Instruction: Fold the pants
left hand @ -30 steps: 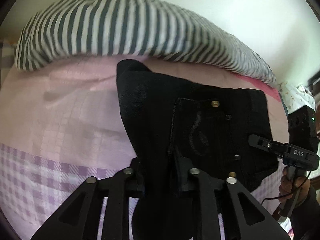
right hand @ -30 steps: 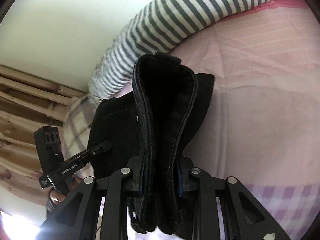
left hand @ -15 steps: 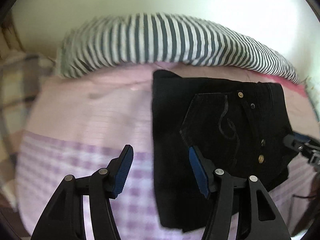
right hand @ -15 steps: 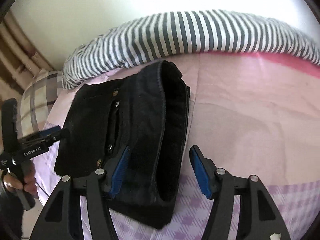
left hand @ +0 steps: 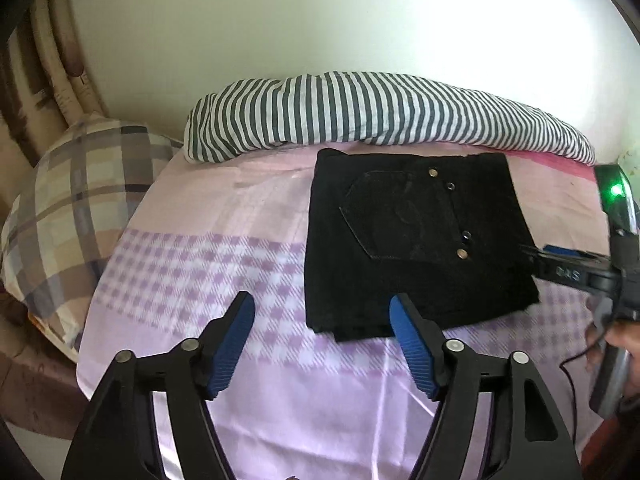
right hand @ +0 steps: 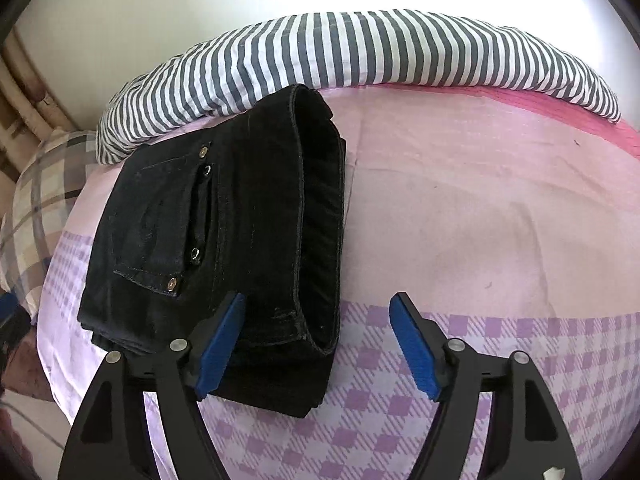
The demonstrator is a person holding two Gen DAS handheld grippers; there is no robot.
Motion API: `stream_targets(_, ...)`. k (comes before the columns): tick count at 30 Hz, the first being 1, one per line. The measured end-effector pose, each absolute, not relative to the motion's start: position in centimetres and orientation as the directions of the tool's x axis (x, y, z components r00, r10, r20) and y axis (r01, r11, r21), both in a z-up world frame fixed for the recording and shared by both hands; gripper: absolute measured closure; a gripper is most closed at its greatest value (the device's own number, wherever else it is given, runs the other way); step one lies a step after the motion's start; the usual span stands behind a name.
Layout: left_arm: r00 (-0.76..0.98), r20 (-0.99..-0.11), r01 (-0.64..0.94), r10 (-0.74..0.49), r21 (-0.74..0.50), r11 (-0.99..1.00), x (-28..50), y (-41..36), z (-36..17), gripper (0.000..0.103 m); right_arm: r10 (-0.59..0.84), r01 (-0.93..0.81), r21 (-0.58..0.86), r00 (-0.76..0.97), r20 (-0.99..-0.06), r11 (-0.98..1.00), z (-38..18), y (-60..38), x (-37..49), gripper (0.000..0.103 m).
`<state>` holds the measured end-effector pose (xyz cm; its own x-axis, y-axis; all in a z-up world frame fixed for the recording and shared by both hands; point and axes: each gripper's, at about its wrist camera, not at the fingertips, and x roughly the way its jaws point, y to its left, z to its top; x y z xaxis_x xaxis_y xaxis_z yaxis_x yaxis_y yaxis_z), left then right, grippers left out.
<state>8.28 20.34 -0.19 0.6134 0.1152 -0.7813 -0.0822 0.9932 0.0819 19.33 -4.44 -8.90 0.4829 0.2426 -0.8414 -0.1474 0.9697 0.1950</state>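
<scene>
The black pants (left hand: 412, 240) lie folded into a compact rectangle on the pink and purple bed sheet (left hand: 224, 248), back pocket with metal rivets facing up. In the right wrist view the pants (right hand: 224, 240) sit left of centre, their waistband opening facing right. My left gripper (left hand: 322, 344) is open and empty, just in front of the pants' near edge. My right gripper (right hand: 318, 340) is open and empty, its left finger over the pants' near right corner. The right gripper also shows at the right edge of the left wrist view (left hand: 580, 272).
A grey and white striped duvet roll (left hand: 380, 116) lies along the wall behind the pants. A plaid pillow (left hand: 68, 200) sits at the bed's left. The bed sheet (right hand: 500, 220) stretches right of the pants. A white wall stands behind the bed.
Both grippers were shut on the black pants a second ago. They opened, let the folded pants down on the sheet and drew back toward the near edge.
</scene>
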Motion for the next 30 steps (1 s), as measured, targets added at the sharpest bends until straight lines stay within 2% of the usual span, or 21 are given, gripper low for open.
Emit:
stream_targets(6,0.620,-0.773,-0.119,0.131,0.072,0.990,6.4,20.1,0.1,0.031,0.200,-0.166,0.131,0.532,-0.823,0.977,-6.4,-3.0,17.1,0.028)
stream_targets(12,0.634,-0.760,-0.140,0.144,0.070,0.988,5.4,20.0,0.4,0.031,0.168,-0.183,0.072,0.589,-0.790,0.980,-3.8,-1.1,13.1,0.008)
stream_targets(17,0.637,-0.753,-0.167,0.167,0.077,0.983,4.9,20.2,0.3,0.031,0.175,-0.197,0.063,0.626,-0.760,0.978,-2.3,0.1,10.2,0.002)
stream_targets(22,0.631,-0.756,-0.181,0.175,0.076,0.981,4.5,20.4,-0.2,0.030,0.138,-0.203,0.004,0.649,-0.748,0.979,-1.7,1.2,8.1,0.001)
stream_targets(30,0.628,-0.758,-0.188,0.176,0.071,0.980,4.3,20.8,-1.3,0.026,0.137,-0.211,-0.007,0.659,-0.739,0.978,-1.3,2.4,6.7,0.001)
